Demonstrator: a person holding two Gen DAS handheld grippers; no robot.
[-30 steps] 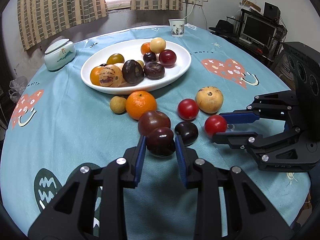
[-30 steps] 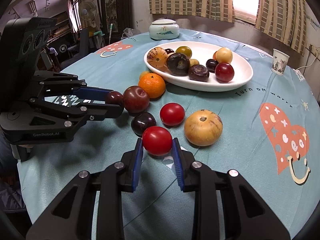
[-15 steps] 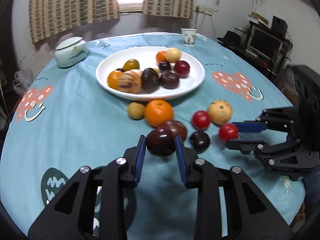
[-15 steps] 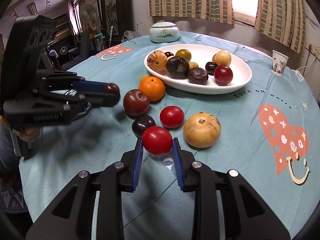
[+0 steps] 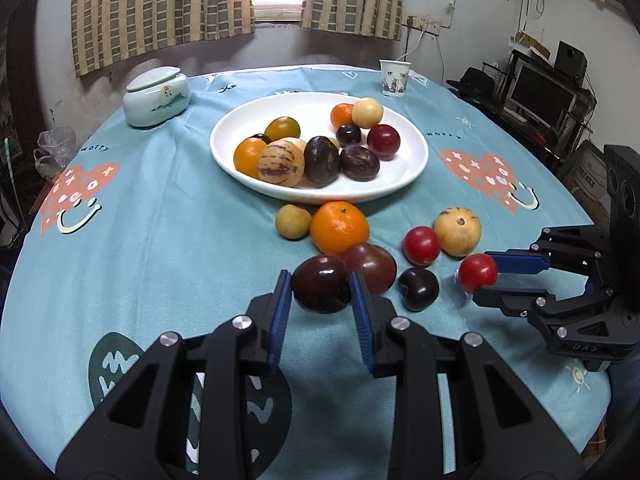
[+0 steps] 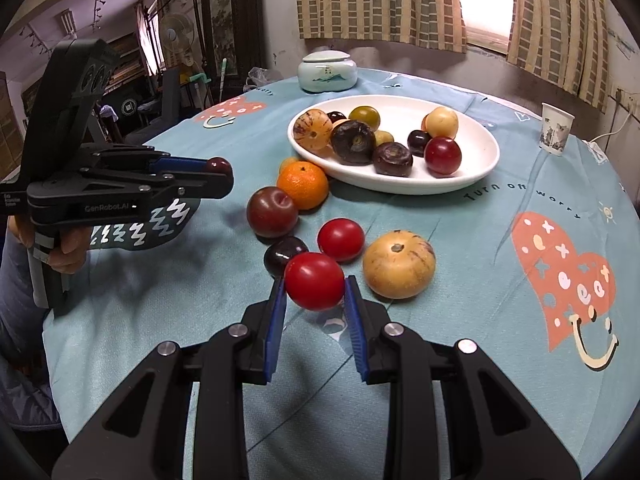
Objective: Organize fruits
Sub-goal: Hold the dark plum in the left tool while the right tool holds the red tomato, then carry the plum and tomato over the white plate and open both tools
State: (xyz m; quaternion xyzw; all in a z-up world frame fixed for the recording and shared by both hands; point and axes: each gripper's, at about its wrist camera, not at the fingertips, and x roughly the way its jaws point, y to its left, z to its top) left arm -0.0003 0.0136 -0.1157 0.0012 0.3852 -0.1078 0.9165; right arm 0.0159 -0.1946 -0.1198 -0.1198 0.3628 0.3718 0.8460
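Observation:
My left gripper (image 5: pixel 320 288) is shut on a dark red plum (image 5: pixel 321 283) and holds it above the cloth; in the right wrist view that plum (image 6: pixel 217 166) peeks out between the left gripper's fingers. My right gripper (image 6: pixel 315 286) is shut on a red tomato (image 6: pixel 314 280), low over the table. A white plate (image 5: pixel 412 168) beyond holds several fruits. Loose on the cloth lie an orange (image 5: pixel 339 226), a brown-red plum (image 5: pixel 372 266), a dark plum (image 5: pixel 418 289), a second tomato (image 5: pixel 421 245), a tan striped melon (image 5: pixel 457 231) and a small yellow fruit (image 5: pixel 293 221).
A teal patterned cloth (image 5: pixel 160 240) covers the round table. A lidded ceramic jar (image 5: pixel 156 96) stands at the back left, a paper cup (image 5: pixel 394 78) at the back right. A person's hand (image 6: pixel 68 248) grips the left gripper's handle. Shelves and a monitor stand beyond the right edge.
My left gripper has lifted the dark red plum off the cloth and drawn back from the fruit cluster. The right gripper has stayed still, shut on the tomato.

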